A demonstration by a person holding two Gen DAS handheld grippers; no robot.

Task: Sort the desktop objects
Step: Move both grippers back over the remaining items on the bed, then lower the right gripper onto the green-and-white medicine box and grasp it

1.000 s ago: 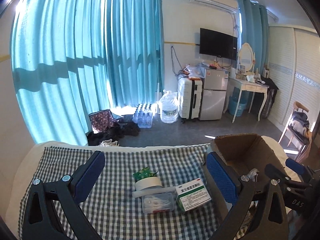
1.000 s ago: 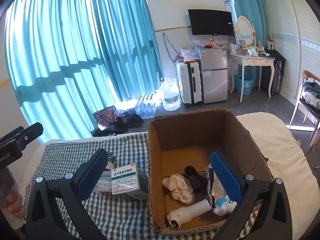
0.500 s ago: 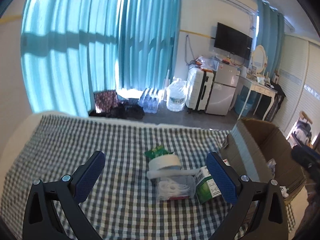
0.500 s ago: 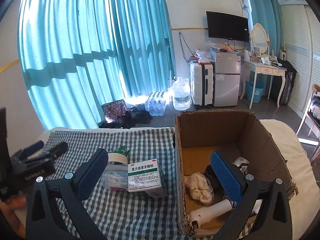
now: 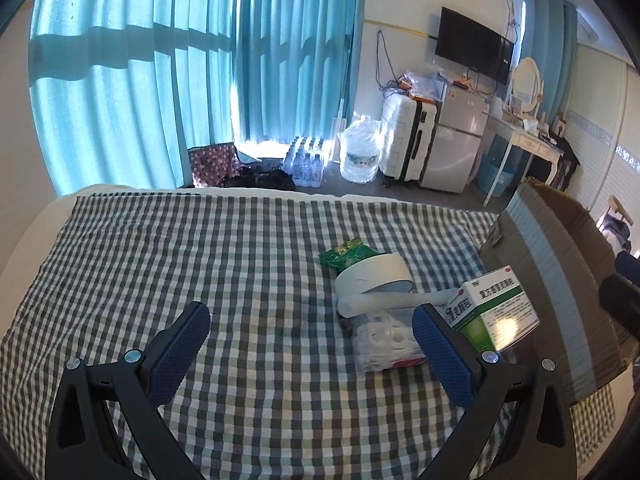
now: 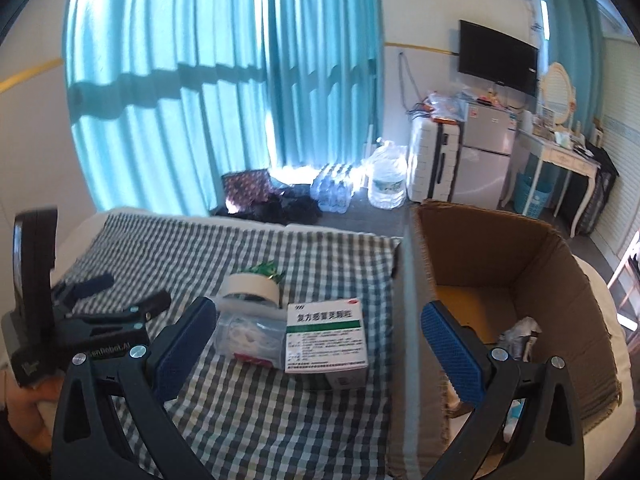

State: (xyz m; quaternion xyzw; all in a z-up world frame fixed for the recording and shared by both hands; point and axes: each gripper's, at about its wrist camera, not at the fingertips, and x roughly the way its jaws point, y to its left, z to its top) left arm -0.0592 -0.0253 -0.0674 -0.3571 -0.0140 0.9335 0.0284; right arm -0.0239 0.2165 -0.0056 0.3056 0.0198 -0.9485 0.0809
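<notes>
Both grippers, left gripper and right gripper, hover released, gripping nothing. Medicine box lies on checkered cloth, beside cardboard box.

Both wrist cameras look forward and slightly down along their own blue-padded fingers toward the curtained window. The left one sits low over the checked cloth, the medicine box ahead-right. The right one shares that box, with the cardboard box ahead-right.
</notes>
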